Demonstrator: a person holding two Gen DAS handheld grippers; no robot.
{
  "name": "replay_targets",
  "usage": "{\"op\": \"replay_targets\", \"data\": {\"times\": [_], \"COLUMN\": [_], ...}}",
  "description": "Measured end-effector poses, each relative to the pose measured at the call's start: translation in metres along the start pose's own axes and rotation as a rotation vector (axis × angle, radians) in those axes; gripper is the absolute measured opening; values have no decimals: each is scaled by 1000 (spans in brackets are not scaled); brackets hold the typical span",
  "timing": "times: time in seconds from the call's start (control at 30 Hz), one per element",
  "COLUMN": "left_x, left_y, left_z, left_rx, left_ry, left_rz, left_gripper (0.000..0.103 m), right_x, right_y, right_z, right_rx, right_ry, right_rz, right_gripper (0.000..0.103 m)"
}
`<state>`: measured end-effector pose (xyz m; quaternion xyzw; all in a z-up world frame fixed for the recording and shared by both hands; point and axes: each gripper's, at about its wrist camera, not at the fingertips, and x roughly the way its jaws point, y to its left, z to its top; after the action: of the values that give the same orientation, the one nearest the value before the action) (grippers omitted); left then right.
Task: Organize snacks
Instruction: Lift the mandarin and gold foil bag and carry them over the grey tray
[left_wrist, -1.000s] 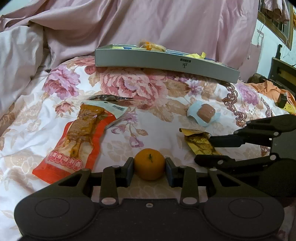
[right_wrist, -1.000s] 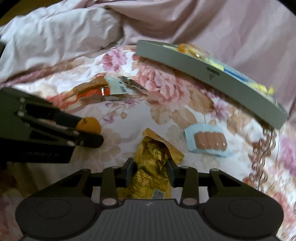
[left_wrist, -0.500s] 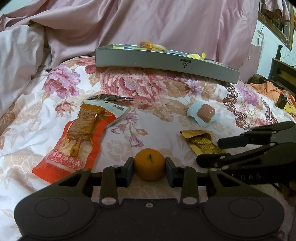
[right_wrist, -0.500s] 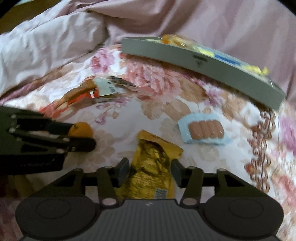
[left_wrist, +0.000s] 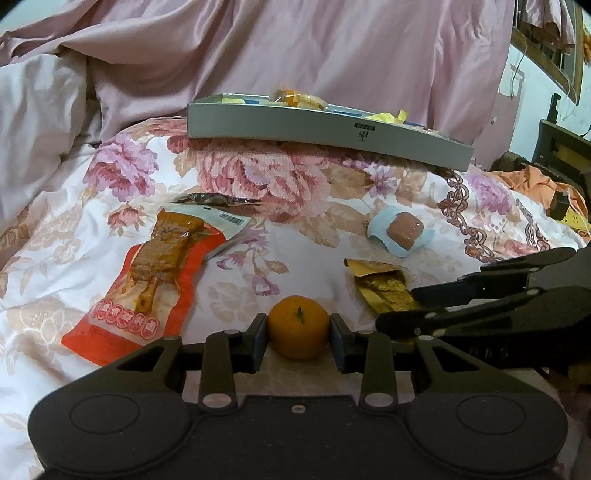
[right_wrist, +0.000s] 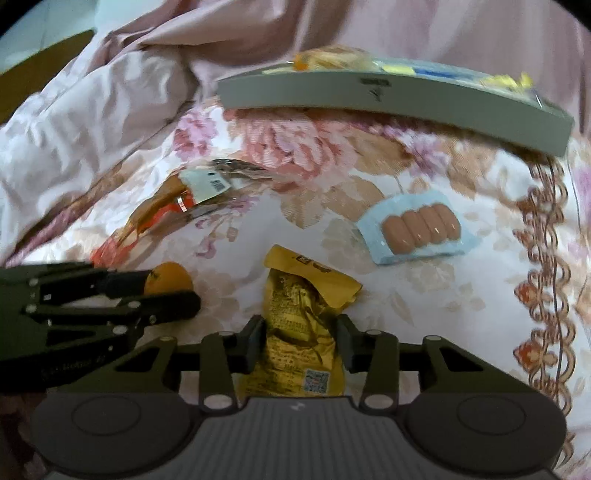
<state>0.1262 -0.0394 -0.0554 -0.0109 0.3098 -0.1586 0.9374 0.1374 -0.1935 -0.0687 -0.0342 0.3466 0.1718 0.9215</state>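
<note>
Snacks are lying scattered over the floral pink-and-white bedspread (left_wrist: 258, 192). Left claw (left_wrist: 298, 336) is clenching a small round orange tangerine (left_wrist: 298, 331), pads touching both its sides, near the front of the bed. Right claw (right_wrist: 300, 341) is sitting astride a crinkled gold foil snack packet (right_wrist: 301, 314); its pads are at the packet's edges, but whether they are pressing it I cannot tell. Flat red-orange plastic pouch of dried meat (left_wrist: 147, 291) is lying to the left of the tangerine. Pale blue pack of small pink sausages (right_wrist: 417, 229) is resting to the right, farther back than the gold packet. Long shallow grey cardboard tray (left_wrist: 317, 129) is sitting at the far side, holding yellow and blue wrappers. Rumpled mauve satin quilt (left_wrist: 295, 48) is bunching behind it.
</note>
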Motion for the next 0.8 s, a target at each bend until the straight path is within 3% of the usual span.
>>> {"op": "replay_targets", "data": {"times": [0.33,0.8], "left_x": [-6,-16], "left_y": [-1,-32], "left_z": [13,79], "left_rx": [-35,-58], "left_ry": [-62,-174], "left_rz": [47,106], "left_gripper": [37,37], "right_x": [-18,-63], "right_y": [34,17], "right_z": [-2,23], "right_rx": [-254,-268], "right_ry": [-162,-431], "right_rz": [-128,-204], "right_gripper": [44,45]}}
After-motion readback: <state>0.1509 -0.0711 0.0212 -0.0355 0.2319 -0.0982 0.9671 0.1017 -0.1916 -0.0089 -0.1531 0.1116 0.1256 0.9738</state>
